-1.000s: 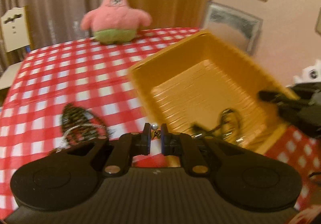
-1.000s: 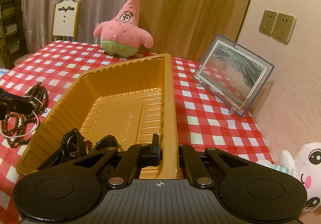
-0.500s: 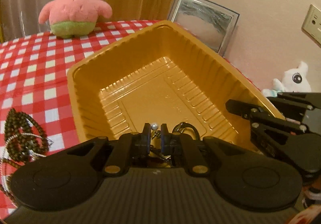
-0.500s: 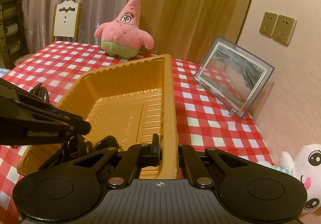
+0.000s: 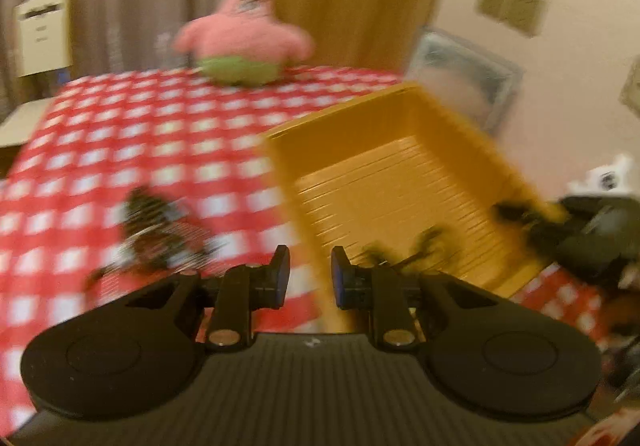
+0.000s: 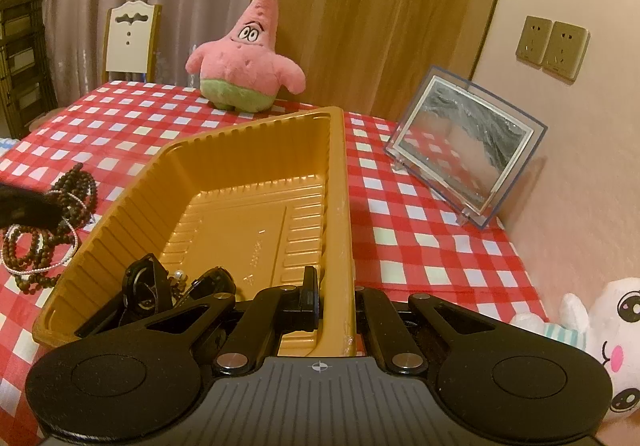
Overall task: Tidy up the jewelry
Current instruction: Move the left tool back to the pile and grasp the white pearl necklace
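You have the ribbed gold plastic tray (image 6: 256, 182) centred, brown wooden bead strands (image 6: 44, 230) at nine o'clock, pink star-shaped plush (image 6: 244, 62) at twelve.

Dark jewelry (image 6: 160, 286) in gold tray's (image 6: 340, 206) near corner; brown bead strands (image 6: 44, 230) on cloth beside it.

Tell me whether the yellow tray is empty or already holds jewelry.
Not empty. The yellow tray holds a small dark heap of jewelry in its near left corner; the rest of its ribbed floor is bare.

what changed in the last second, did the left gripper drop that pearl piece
Yes: the left gripper let go of the pearl piece over the gold tray, swung back toward the bead pile, jaws opening, empty. The right gripper stays clamped on the tray's rim.
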`<state>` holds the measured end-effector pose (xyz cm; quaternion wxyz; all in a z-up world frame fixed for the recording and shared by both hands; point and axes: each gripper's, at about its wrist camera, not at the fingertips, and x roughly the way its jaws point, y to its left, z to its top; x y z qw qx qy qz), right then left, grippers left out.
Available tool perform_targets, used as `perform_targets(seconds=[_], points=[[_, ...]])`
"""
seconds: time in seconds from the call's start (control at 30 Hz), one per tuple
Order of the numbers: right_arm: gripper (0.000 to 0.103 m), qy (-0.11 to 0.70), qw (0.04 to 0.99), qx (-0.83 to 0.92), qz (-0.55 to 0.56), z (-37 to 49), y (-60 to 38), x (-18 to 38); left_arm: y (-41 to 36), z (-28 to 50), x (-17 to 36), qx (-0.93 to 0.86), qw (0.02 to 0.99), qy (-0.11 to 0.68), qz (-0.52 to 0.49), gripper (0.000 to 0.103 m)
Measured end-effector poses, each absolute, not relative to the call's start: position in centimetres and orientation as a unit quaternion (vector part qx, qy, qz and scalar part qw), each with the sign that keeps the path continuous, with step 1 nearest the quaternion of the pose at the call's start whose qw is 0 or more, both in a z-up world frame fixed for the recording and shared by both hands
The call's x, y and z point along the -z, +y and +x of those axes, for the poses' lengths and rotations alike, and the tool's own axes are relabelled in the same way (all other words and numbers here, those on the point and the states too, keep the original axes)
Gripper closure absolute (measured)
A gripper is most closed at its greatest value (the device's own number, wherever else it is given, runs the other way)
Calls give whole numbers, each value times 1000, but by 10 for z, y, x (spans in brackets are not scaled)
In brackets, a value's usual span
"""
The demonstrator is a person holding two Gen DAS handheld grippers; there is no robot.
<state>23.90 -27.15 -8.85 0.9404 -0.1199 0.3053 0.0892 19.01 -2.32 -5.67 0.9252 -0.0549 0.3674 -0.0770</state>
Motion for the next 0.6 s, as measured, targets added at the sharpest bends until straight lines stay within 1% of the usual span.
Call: perform_targets(seconds=[0.17,0.3,0.6], points=[[100,305,940,-89,-120,239,-272,88,30,174,77,-21,912,406,-58,84],[100,305,940,-89,-121,239,-272,89,59,172,85,-64,908,411,-60,84],[100,305,940,-89,-120,239,-272,89,68,190,97,-67,905,417,-46,84]])
